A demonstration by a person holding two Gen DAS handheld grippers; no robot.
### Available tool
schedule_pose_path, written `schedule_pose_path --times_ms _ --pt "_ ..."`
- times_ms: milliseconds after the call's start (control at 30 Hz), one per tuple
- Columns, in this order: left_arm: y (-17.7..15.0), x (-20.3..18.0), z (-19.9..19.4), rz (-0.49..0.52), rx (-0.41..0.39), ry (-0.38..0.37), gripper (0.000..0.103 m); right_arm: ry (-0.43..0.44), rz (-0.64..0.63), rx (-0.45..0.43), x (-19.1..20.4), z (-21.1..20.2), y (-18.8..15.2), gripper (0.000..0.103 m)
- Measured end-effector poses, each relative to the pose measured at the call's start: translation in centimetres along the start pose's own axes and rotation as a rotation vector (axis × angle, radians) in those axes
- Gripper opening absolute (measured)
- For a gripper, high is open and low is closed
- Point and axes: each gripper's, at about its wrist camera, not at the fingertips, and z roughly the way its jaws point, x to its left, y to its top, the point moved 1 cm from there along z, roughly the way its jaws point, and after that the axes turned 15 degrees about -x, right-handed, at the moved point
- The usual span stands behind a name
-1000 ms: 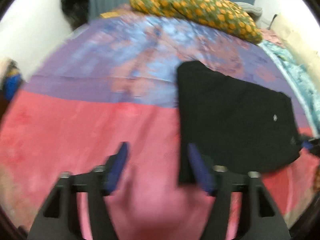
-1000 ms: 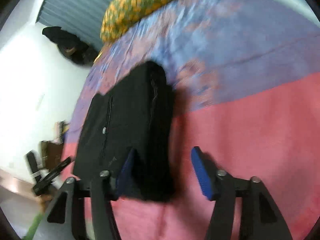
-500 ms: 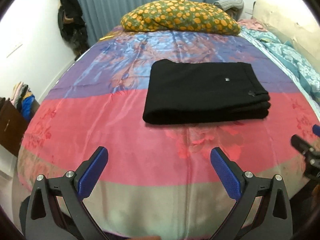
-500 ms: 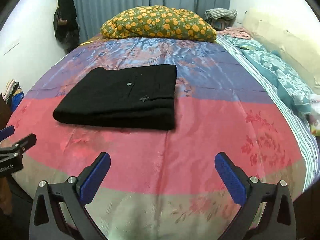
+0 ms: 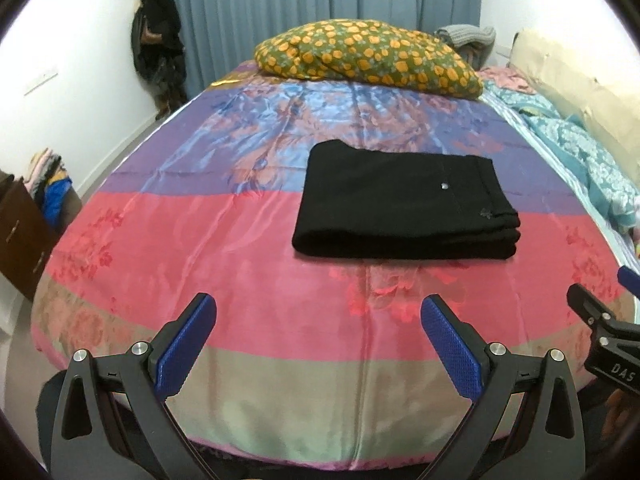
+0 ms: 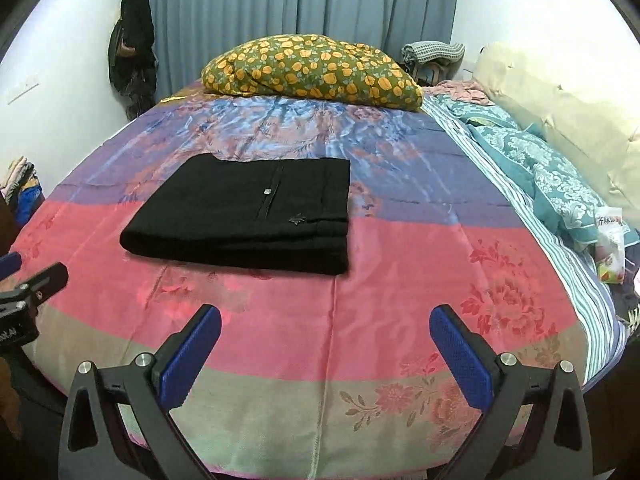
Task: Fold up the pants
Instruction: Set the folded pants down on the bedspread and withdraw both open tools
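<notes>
While you hold both tools back at the near edge of the bed (image 5: 248, 272), the pants (image 5: 404, 208) lie folded into a flat black rectangle on the striped cover, well beyond either tool and touching neither. Your left gripper (image 5: 318, 328) has its blue-padded fingers (image 5: 186, 344) spread wide, with nothing between them, and it hangs over the pink and green bands at the near end. Your right gripper (image 6: 325, 336) is spread just as wide and is also empty. In the left view the pants sit right of centre; in the right view (image 6: 244, 216) they sit left of centre, across the line where the purple band meets the pink. A small pale button shows on the top layer. At the far end rests a pillow (image 5: 368, 54) with orange flowers, in front of a blue curtain (image 5: 320, 8). A teal quilt (image 6: 536, 168) lies along the right side.
</notes>
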Motion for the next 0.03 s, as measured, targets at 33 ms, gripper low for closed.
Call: schedule_pose_path --times_ms 33 --pt "0.0 -0.1 -0.05 0.006 -0.002 0.002 0.102 0.003 0.002 -0.001 0.03 -0.13 0.06 0.103"
